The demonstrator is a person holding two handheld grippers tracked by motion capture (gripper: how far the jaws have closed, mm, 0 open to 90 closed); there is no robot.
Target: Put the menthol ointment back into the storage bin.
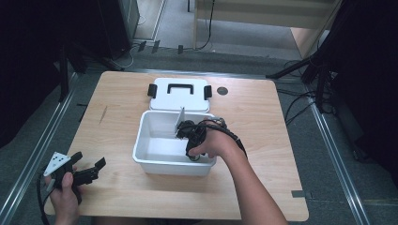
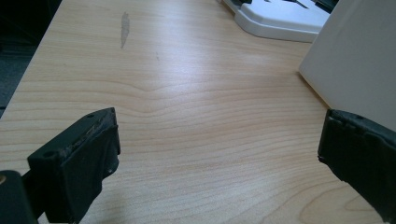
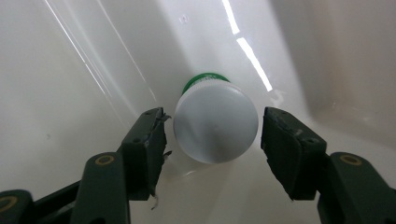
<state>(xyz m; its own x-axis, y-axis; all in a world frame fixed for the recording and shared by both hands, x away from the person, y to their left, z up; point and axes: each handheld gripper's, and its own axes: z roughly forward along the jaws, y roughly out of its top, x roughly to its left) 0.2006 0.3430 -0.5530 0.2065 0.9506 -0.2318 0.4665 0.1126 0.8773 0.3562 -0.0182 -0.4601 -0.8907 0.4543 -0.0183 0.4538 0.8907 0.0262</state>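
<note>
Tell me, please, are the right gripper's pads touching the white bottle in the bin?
Apart: the right gripper view shows a gap between the bottle and each pad of the right gripper.

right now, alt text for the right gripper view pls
A small white bottle with a green band stands on the floor of a white bin, seen from above. The open right tongs flank it, with a narrow gap showing on each side.

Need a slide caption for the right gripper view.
Right gripper with jaws open around a white bottle inside the white bin.
</note>
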